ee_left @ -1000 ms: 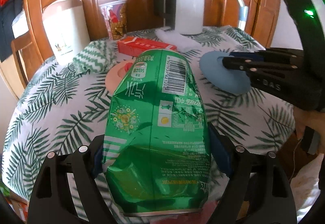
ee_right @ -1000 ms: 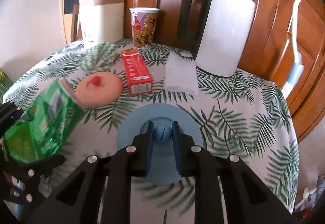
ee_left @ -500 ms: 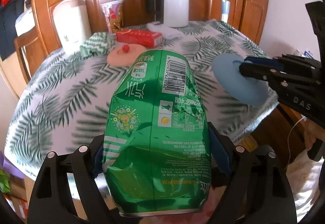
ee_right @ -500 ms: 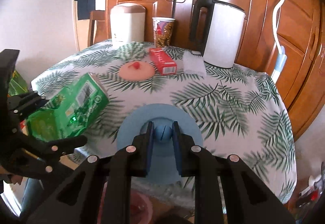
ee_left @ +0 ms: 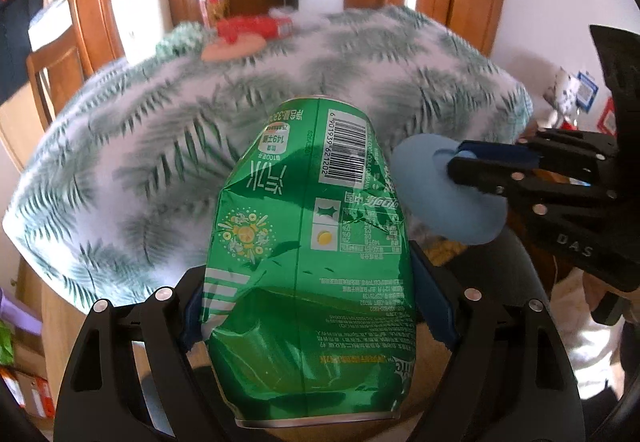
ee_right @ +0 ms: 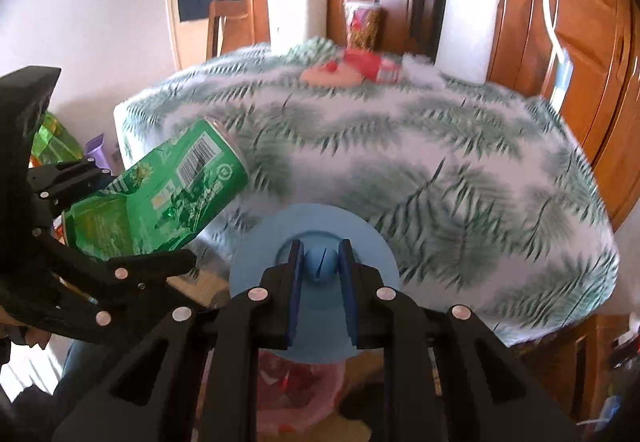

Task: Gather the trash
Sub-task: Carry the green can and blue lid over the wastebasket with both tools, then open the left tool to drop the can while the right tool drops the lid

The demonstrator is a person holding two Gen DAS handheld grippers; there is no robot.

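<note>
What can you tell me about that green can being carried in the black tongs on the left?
The green can is a crushed aluminium drink can, dented and creased along its lower half. It has white stripes, a citrus picture, a barcode and Chinese print. It lies along the left gripper, bottom rim toward the camera, top pointing at the table. The blue-padded fingers squeeze its two sides; nothing else touches it. It is held in the air, off the table's edge, beside the blue lid in the other gripper.

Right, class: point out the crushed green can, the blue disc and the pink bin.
green can [ee_left: 308, 242], left wrist view: middle of its dented side.
blue disc [ee_right: 360, 234], right wrist view: flat face right of its knob.
pink bin [ee_right: 328, 386], right wrist view: its rim, below the disc.
</note>
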